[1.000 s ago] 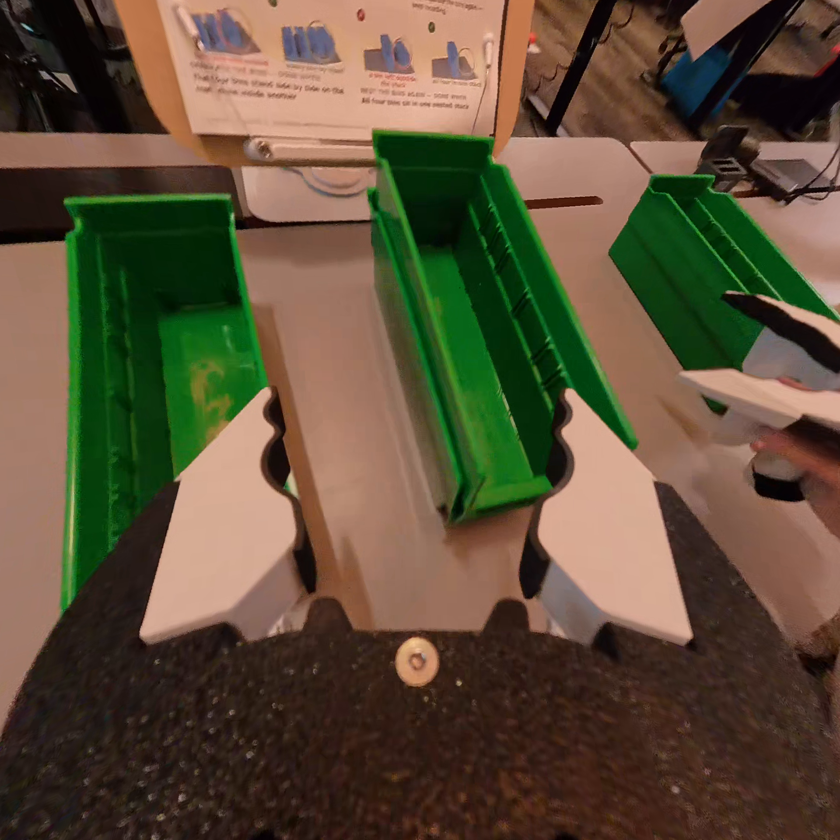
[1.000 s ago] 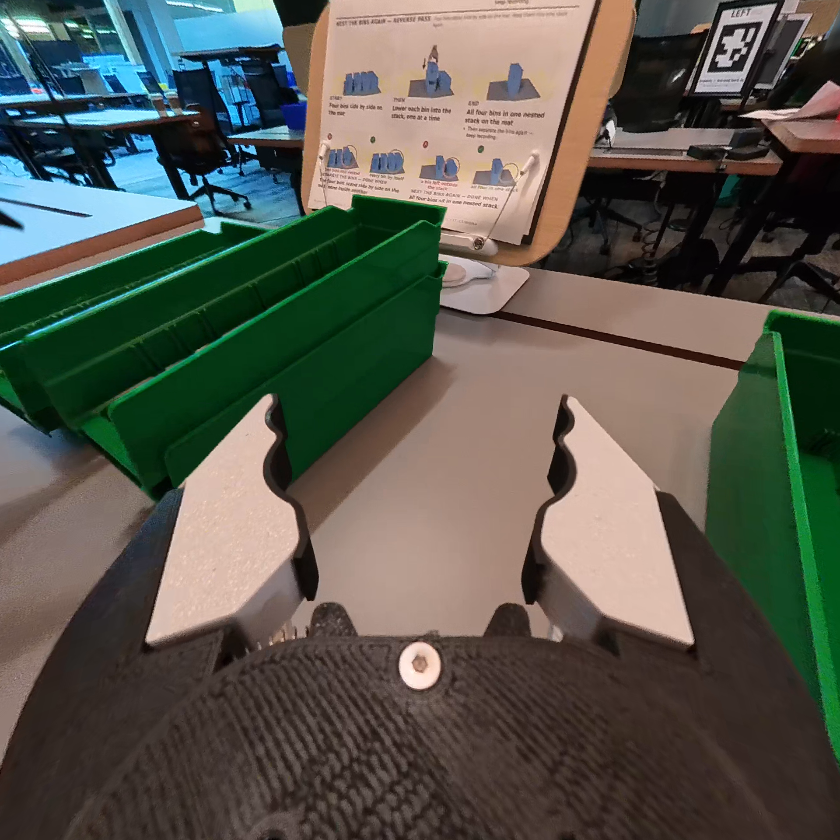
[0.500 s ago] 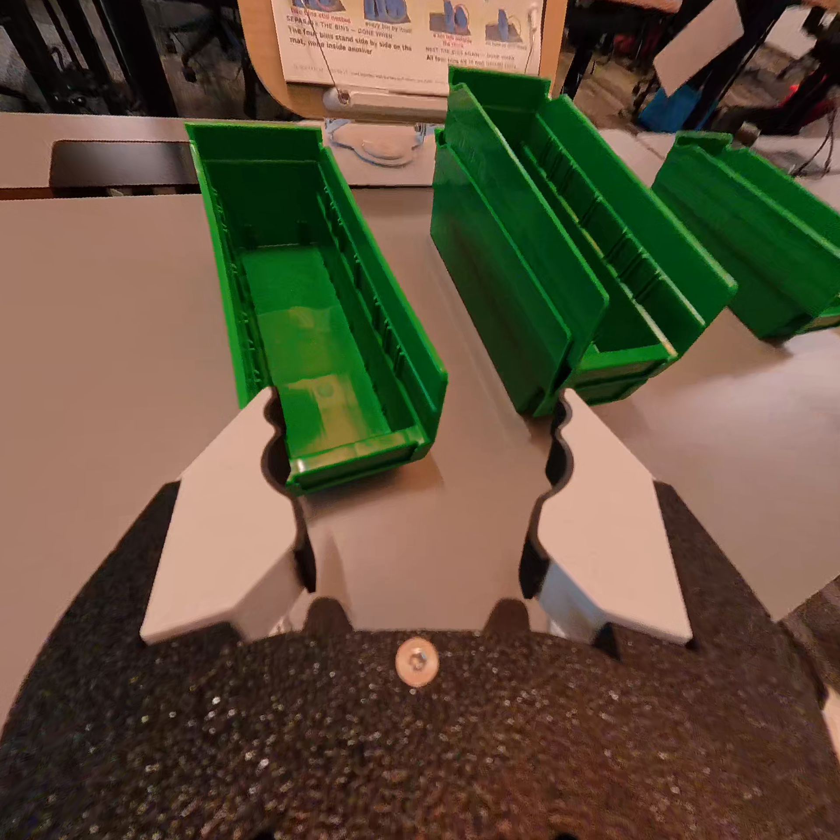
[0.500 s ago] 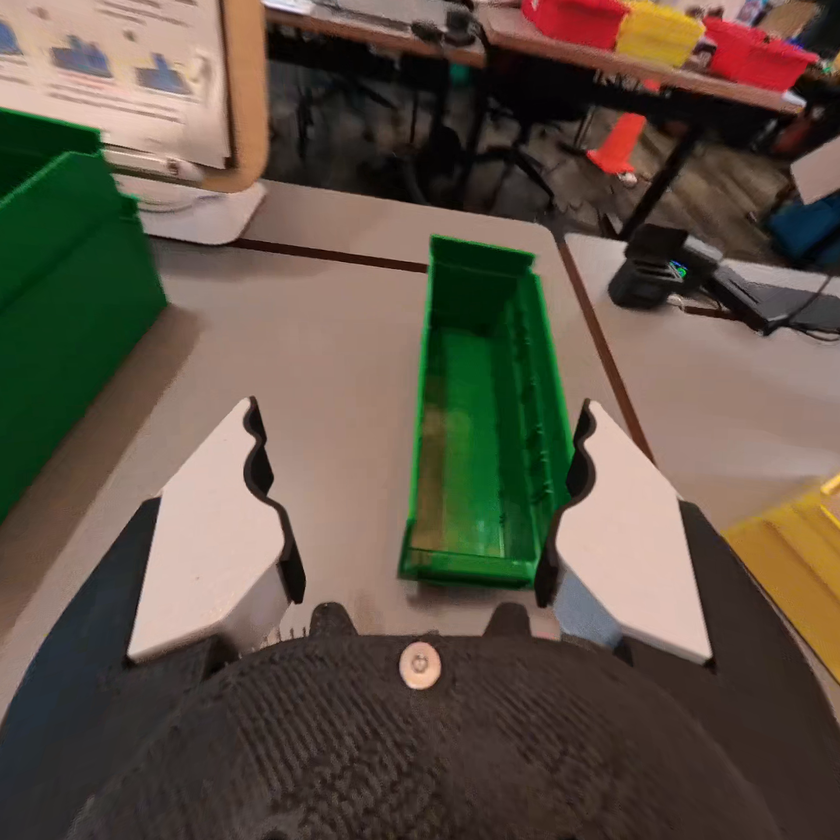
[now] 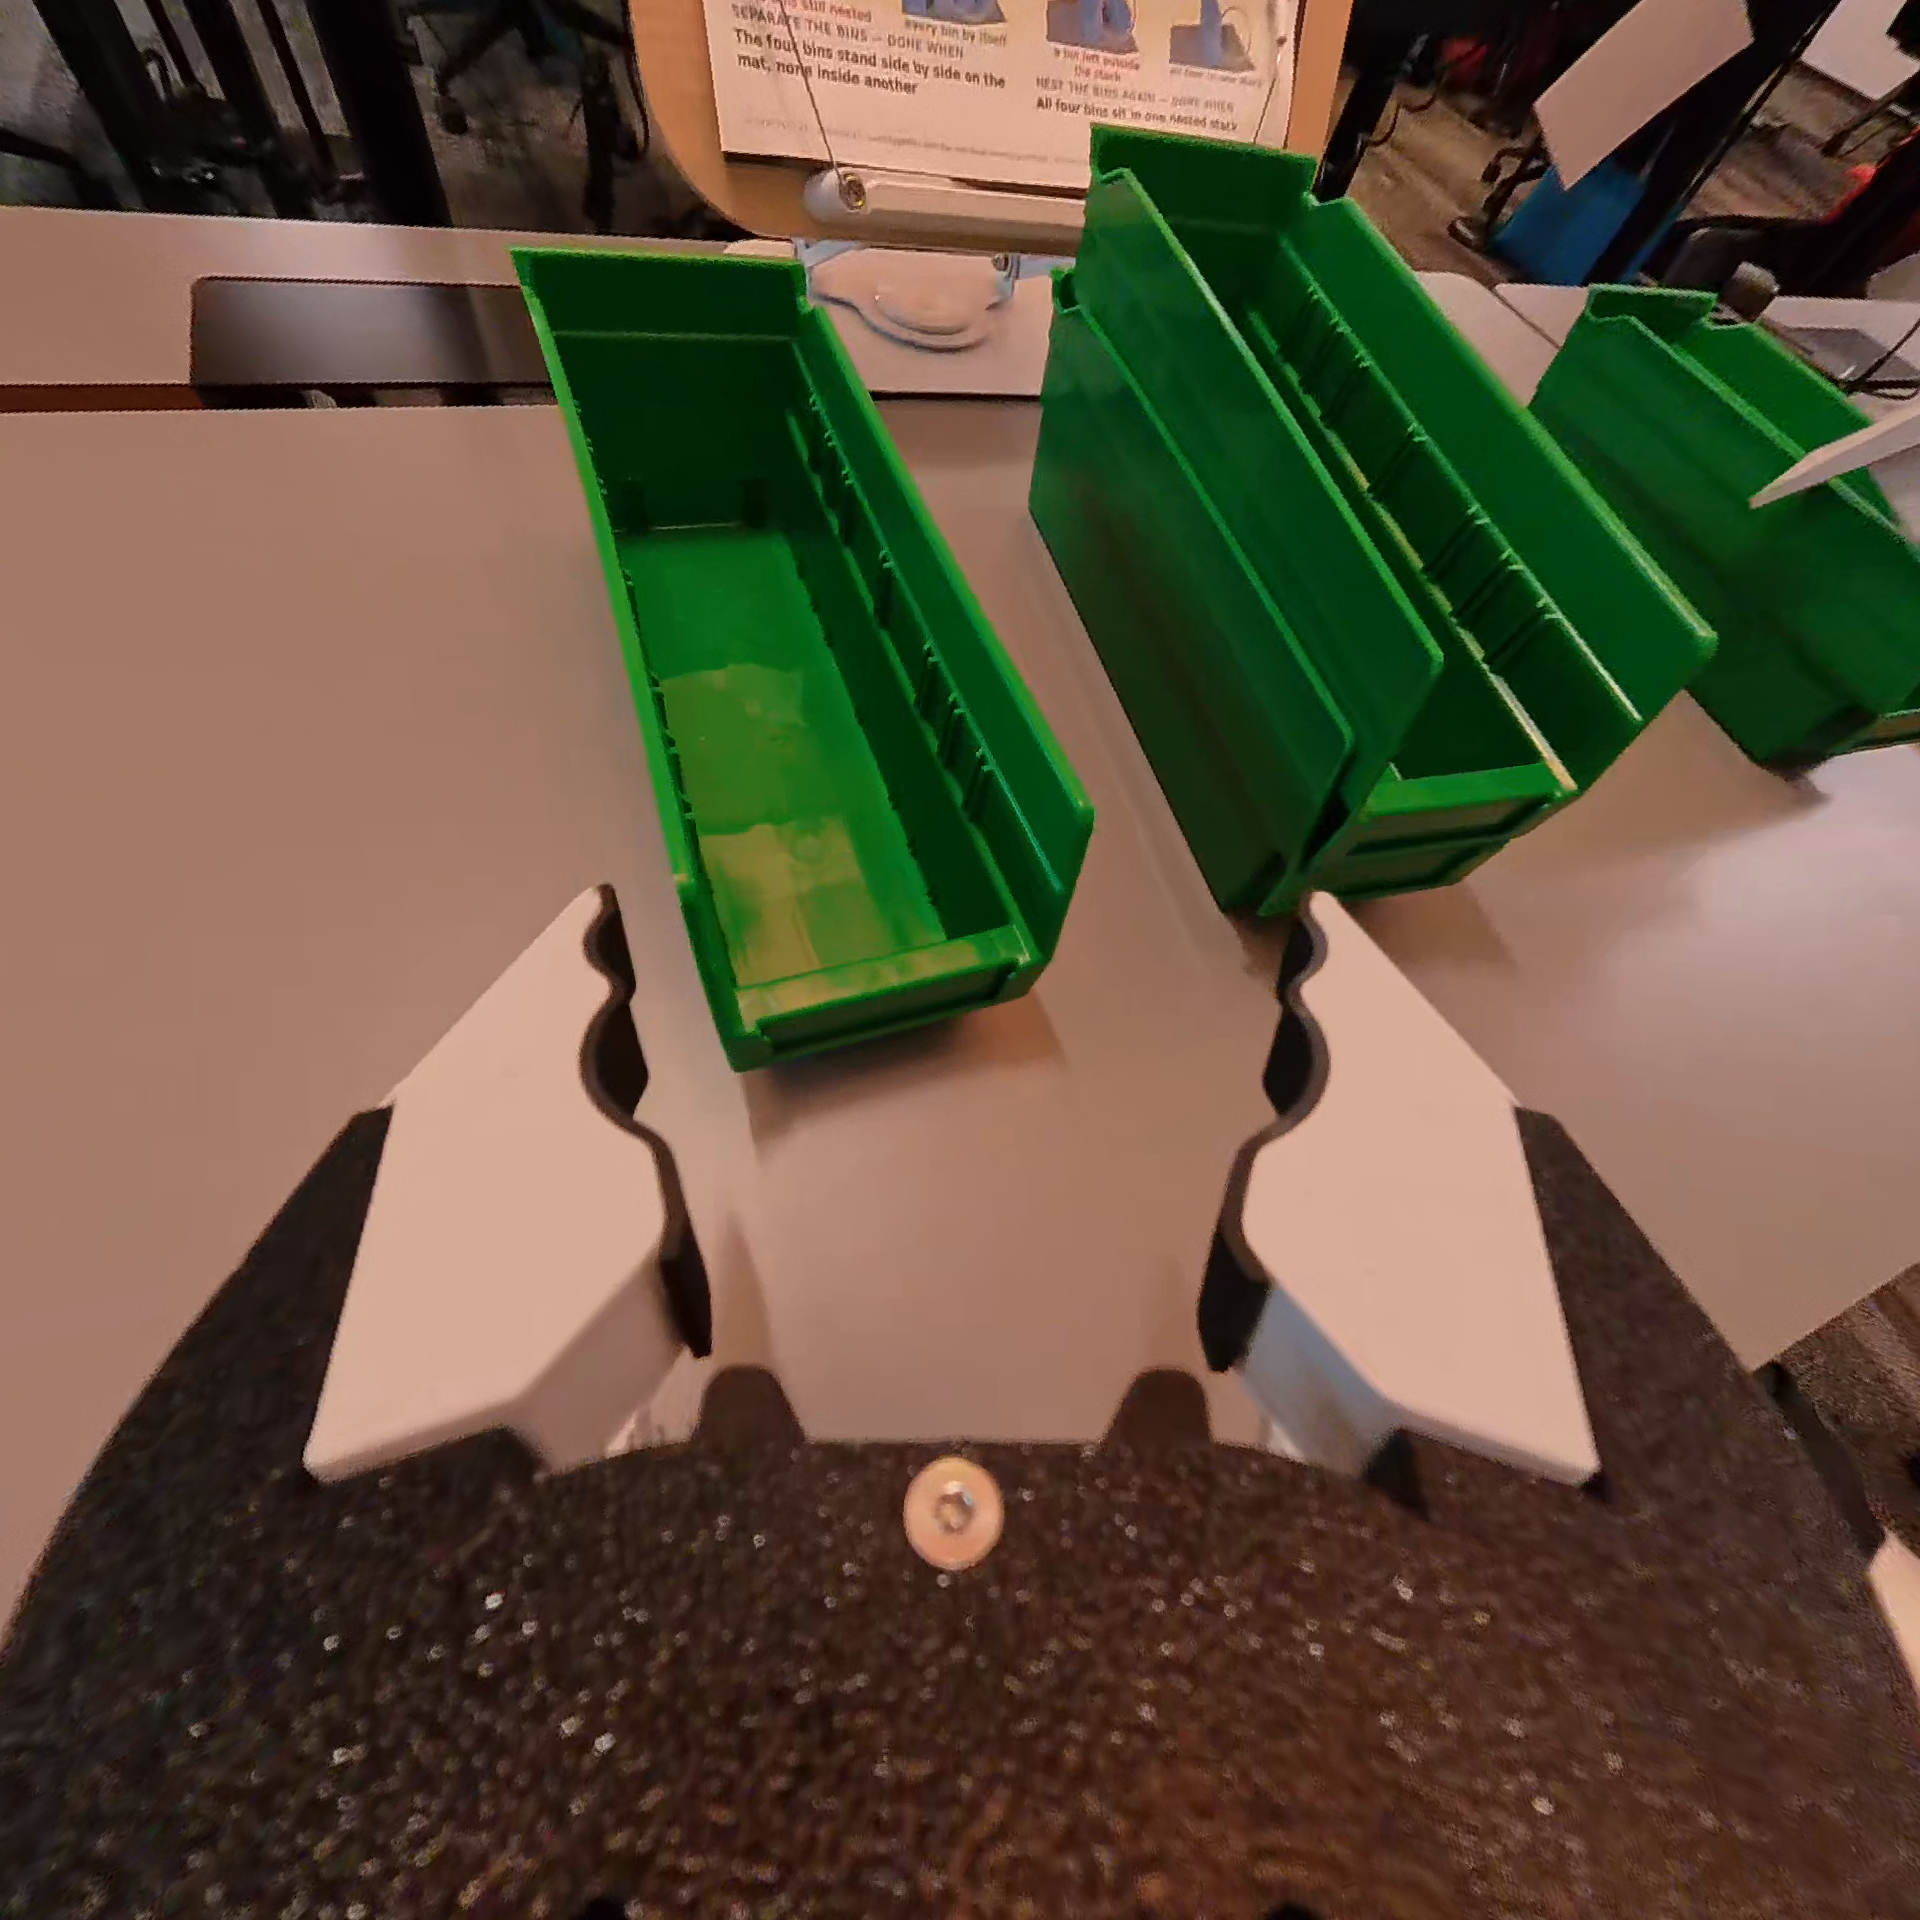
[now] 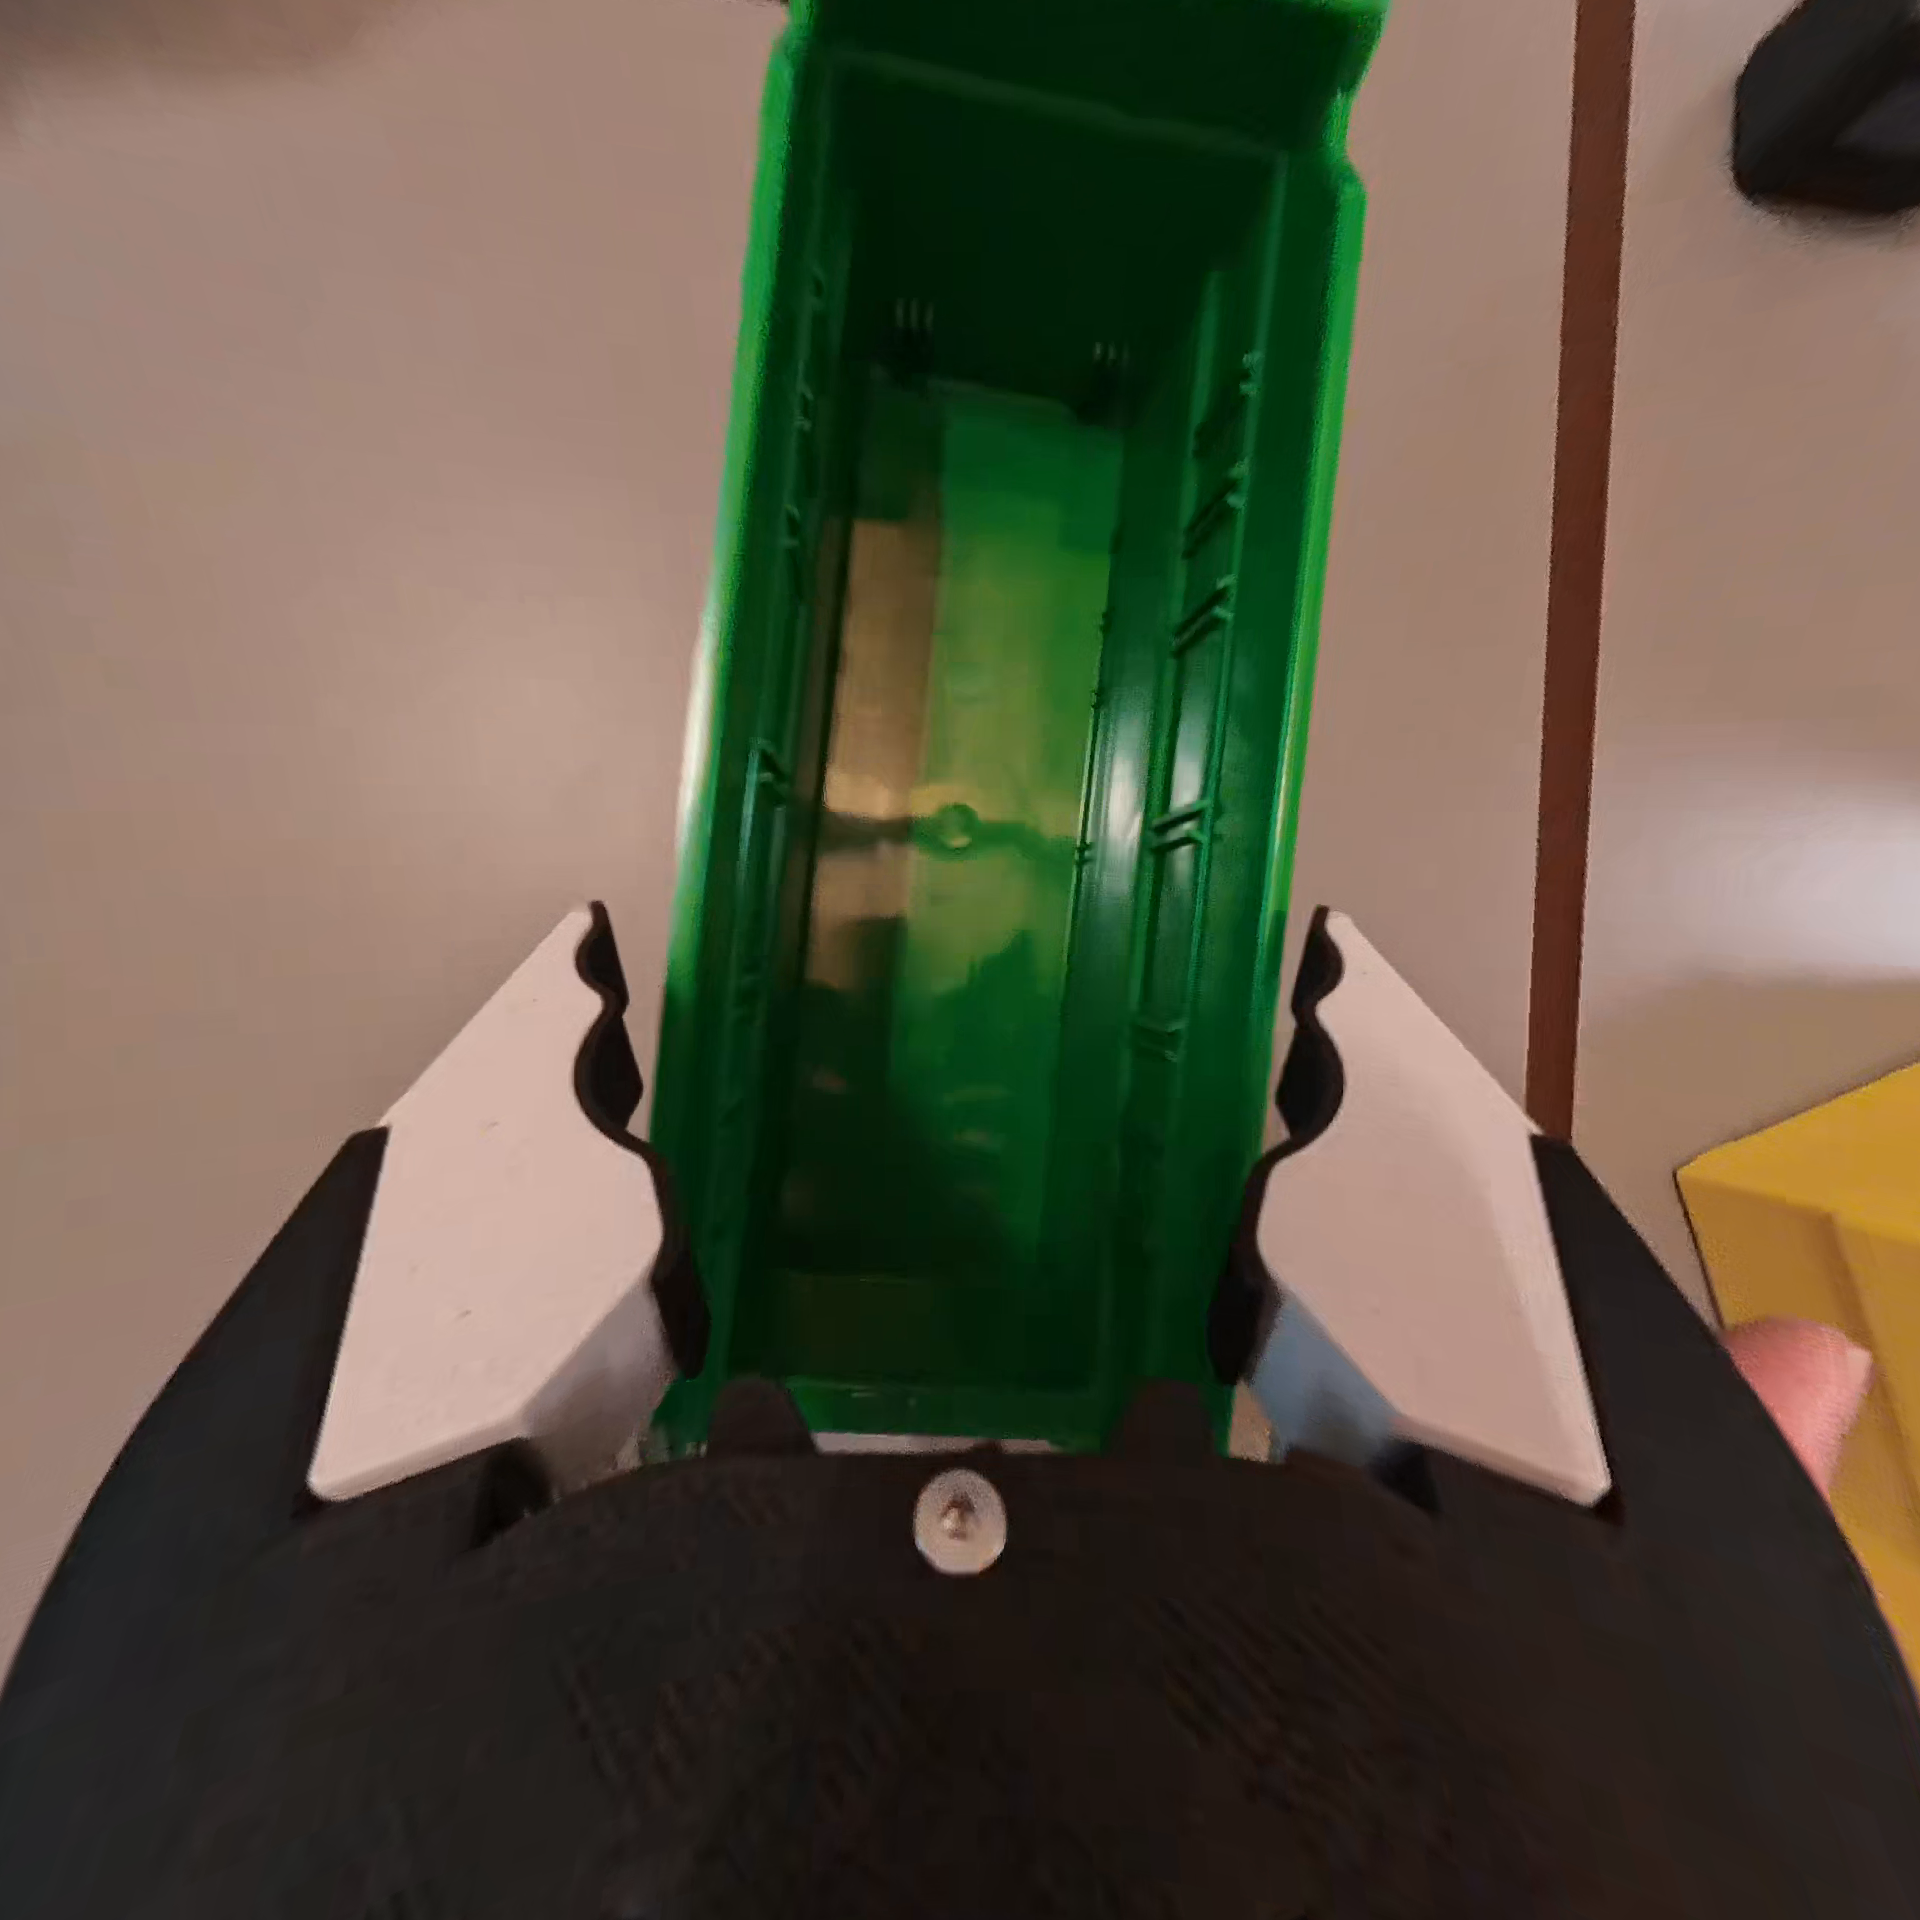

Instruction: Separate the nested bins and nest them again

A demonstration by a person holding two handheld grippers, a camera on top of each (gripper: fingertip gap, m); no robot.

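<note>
**Three green bin positions on the worktop; both grippers spread wide, nothing held**

Left wrist view: the left gripper (image 5: 951, 1049) hangs above the grey worktop (image 5: 260, 727) with its jaws wide apart and nothing between them. Just ahead of it lies a single green bin (image 5: 800, 665), open side up, its near end pointing toward the gripper. To the right of that, well apart, stands a nested pair of bins (image 5: 1340, 582), one sitting inside the other, the inner one raised above the outer rim. Farther right, near the worktop edge, is another green bin (image 5: 1745, 540); a pale tip of the right gripper (image 5: 1839, 468) shows in front of it. Behind the bins stands an instruction board (image 5: 987, 94) on a pale base.

Right wrist view: the right gripper (image 6: 956, 1049) looks steeply down into the far-right bin (image 6: 1039, 675). Its jaws are wide apart and straddle the near end of this bin, one finger outside each long wall. Whether the pads touch the walls cannot be told. A yellow bin (image 6: 1839, 1247) shows at the right edge, and a dark seam (image 6: 1579, 520) runs along the worktop beside the green bin.
</note>
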